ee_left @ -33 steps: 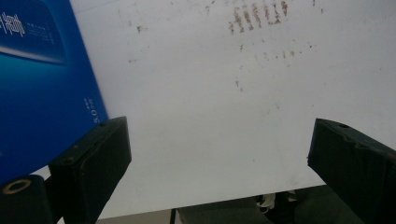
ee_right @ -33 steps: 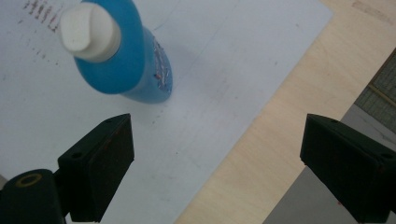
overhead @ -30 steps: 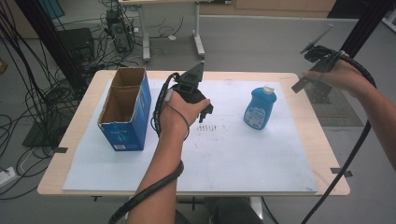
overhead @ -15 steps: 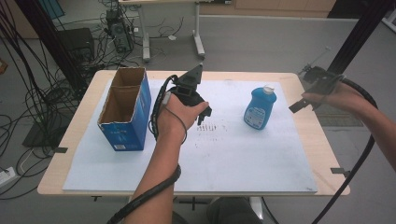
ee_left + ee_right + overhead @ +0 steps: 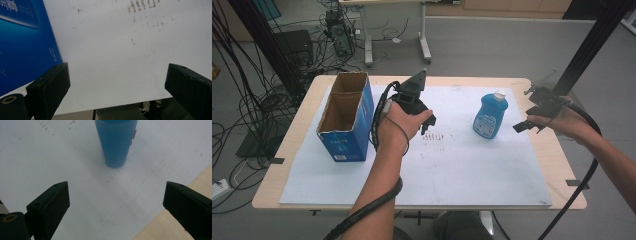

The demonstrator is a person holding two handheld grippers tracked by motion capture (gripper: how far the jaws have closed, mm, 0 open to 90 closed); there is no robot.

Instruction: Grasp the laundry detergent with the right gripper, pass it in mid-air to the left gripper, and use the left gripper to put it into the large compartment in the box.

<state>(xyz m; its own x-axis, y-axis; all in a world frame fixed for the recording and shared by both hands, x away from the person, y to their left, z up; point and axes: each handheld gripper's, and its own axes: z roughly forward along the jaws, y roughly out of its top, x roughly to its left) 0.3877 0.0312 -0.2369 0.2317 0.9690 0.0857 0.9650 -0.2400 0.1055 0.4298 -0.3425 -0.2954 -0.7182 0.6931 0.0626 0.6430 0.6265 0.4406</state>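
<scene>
Two grippers hover in the high view: the blue bottle (image 5: 491, 116) stands upright right of centre, just left of the right gripper (image 5: 532, 120) and well apart from the left gripper (image 5: 428, 122). Right gripper view: jaws wide, empty, bottle (image 5: 115, 142) top centre. Left gripper view: jaws wide, empty, blue box (image 5: 23, 42) upper left.

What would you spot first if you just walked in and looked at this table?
Probably the blue dish soap bottle, standing upright on the white sheet's right side, with the right gripper open just beside it. Next, the tall open blue cardboard box at the left, with the left gripper held open near it.
</scene>
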